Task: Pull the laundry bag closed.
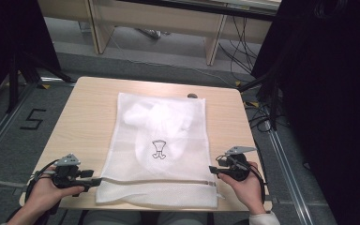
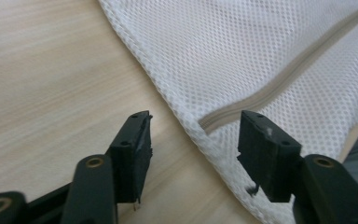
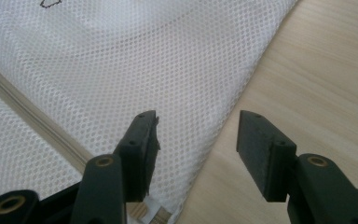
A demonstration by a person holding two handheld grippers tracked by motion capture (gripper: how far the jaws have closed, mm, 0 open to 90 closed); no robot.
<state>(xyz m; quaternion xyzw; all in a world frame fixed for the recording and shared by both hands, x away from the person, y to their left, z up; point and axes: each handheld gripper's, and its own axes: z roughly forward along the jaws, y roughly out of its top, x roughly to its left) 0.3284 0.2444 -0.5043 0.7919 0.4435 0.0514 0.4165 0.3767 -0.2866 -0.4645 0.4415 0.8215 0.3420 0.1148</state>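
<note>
A white mesh laundry bag [image 1: 159,145] lies flat in the middle of the wooden table [image 1: 89,108], with a white garment bearing a small black print [image 1: 158,149] inside. A pale zipper [image 1: 154,182] runs across the bag near the front edge. My left gripper [image 1: 96,180] is at the bag's front left edge and is open. In the left gripper view the zipper's end [image 2: 214,122] and the bag's edge [image 2: 261,46] lie between the pads of the left gripper [image 2: 193,135], untouched. My right gripper [image 1: 212,169] is open at the right edge. The right gripper [image 3: 196,135] straddles the bag's hem [image 3: 98,60].
A small dark object [image 1: 192,95] sits at the table's far edge, just past the bag. Bare wood lies to either side of the bag. Beyond the table stand desk legs [image 1: 213,44] and floor cables [image 1: 236,51]. A painted "5" [image 1: 33,119] marks the floor at left.
</note>
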